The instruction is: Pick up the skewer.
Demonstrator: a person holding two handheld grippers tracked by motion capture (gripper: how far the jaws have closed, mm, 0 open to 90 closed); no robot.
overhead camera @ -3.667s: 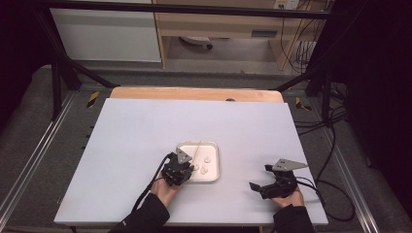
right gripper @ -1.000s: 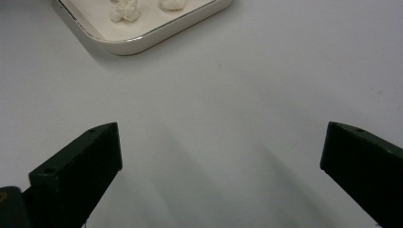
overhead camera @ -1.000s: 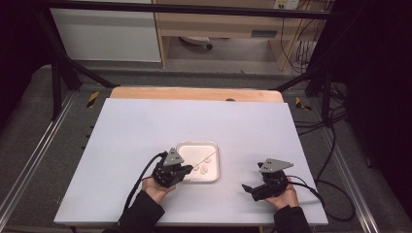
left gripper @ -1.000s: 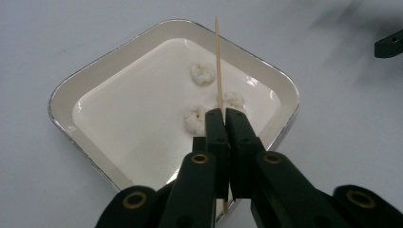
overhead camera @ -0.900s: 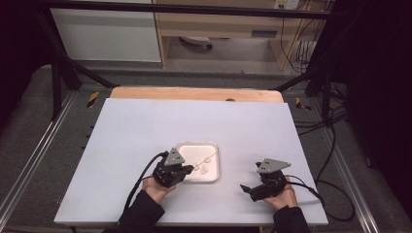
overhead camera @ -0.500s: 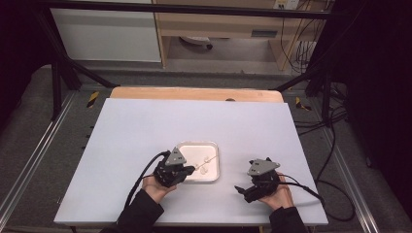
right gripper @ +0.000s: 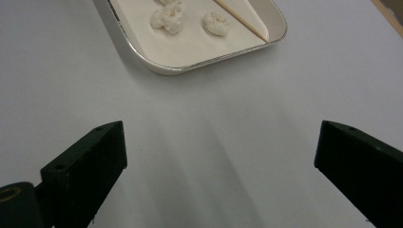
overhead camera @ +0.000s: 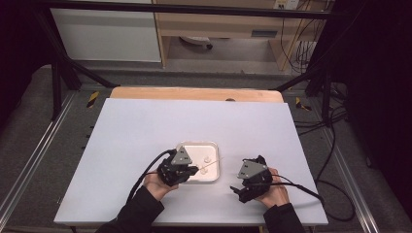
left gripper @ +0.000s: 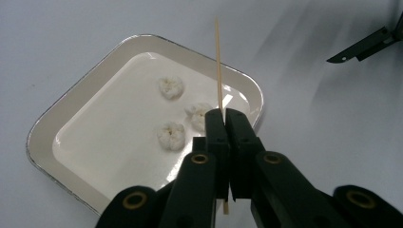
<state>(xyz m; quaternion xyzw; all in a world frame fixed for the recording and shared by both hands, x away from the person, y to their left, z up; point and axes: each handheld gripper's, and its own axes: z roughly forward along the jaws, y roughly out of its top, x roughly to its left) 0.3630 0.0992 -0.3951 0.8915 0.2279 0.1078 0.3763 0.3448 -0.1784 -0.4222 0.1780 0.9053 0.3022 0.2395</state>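
We pinch the skewer in the left gripper above the tray. Right gripper approaches, jaws spread. Next: spear a dumpling squarely.

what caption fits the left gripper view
Left tongs shut on a wooden skewer above a white tray holding three dumplings.
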